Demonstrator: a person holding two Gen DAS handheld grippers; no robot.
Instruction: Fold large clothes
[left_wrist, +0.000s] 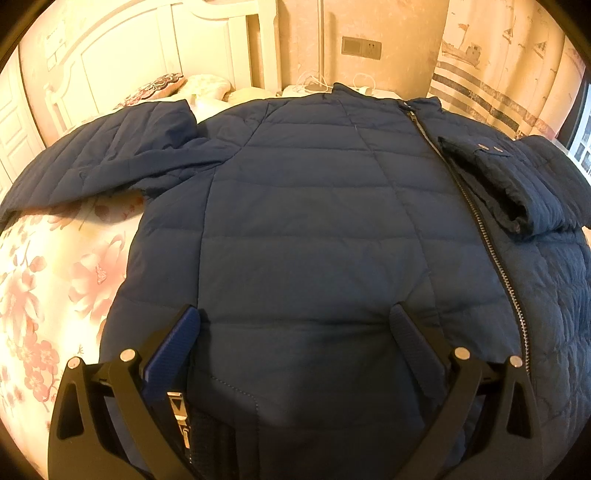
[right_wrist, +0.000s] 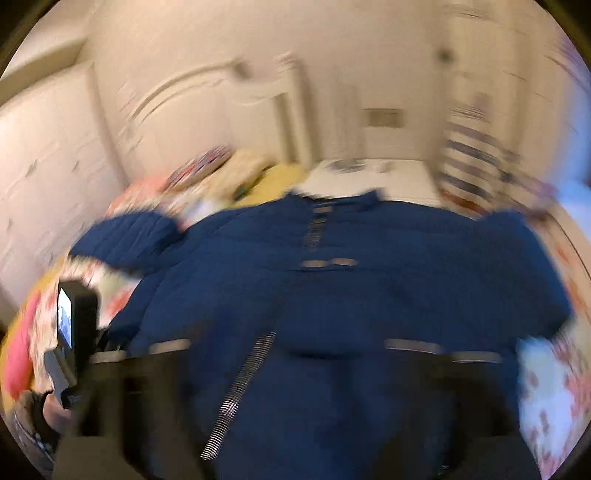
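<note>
Left fingers (left_wrist: 192, 325) apart on jacket (left_wrist: 314, 206) hem | right fingers apart over jacket

The whole scene smears with motion. A navy quilted jacket (right_wrist: 332, 295) lies spread over a floral bedspread (right_wrist: 550, 387), collar toward twelve o'clock, its silver zipper (right_wrist: 236, 391) slanting down toward seven. The right gripper (right_wrist: 291, 354) hangs over the hem, its dark arms wide apart at five and seven o'clock, nothing between them. At nine o'clock a black device with a lit screen (right_wrist: 65, 317). A white headboard (right_wrist: 207, 99) stands at eleven.
</note>
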